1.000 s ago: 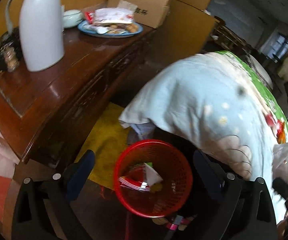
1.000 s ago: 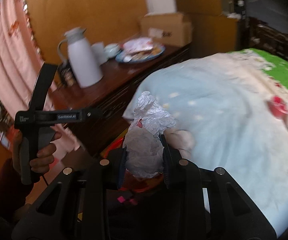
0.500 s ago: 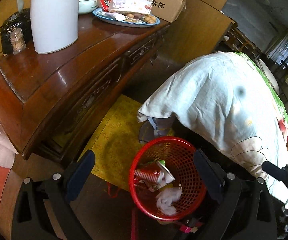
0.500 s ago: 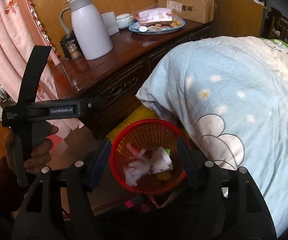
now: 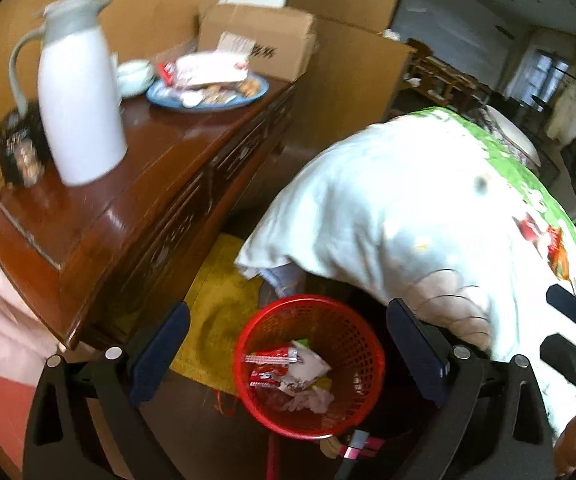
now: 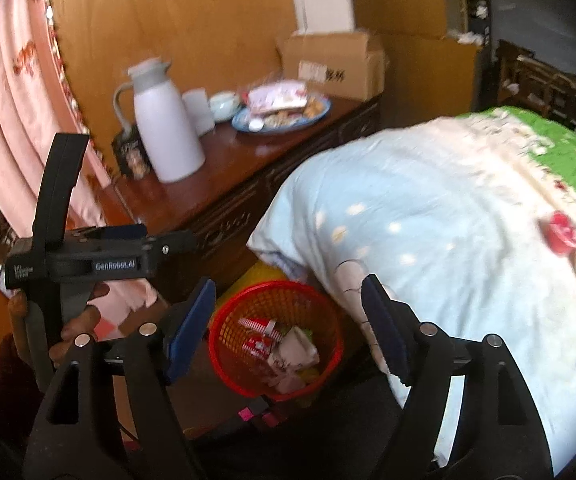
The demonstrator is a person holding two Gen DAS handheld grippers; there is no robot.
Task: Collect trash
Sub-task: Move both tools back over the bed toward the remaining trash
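A red mesh waste basket (image 5: 358, 336) stands on the floor between the wooden sideboard and the bed; it also shows in the right wrist view (image 6: 330, 316). Inside lie red-and-white wrappers (image 5: 270, 364), crumpled white paper (image 5: 308, 364) and a white plastic wad (image 5: 312, 400). My left gripper (image 5: 288, 340) is open and empty above the basket. My right gripper (image 6: 288, 312) is open and empty, also above the basket. The left gripper's body, held in a hand, shows in the right wrist view (image 6: 76, 260).
A dark wooden sideboard (image 5: 148, 184) carries a white thermos jug (image 5: 80, 108), a blue plate of snacks (image 5: 208, 92) and a cardboard box (image 5: 260, 40). A bed with a pale blue quilt (image 5: 408, 220) is on the right. A yellow mat (image 5: 220, 312) lies on the floor. Pink curtains (image 6: 12, 92) hang at left.
One second ago my right gripper was shut on a white plastic wad. It opened and the wad dropped into the basket. Both grippers have since shifted slightly above the basket.
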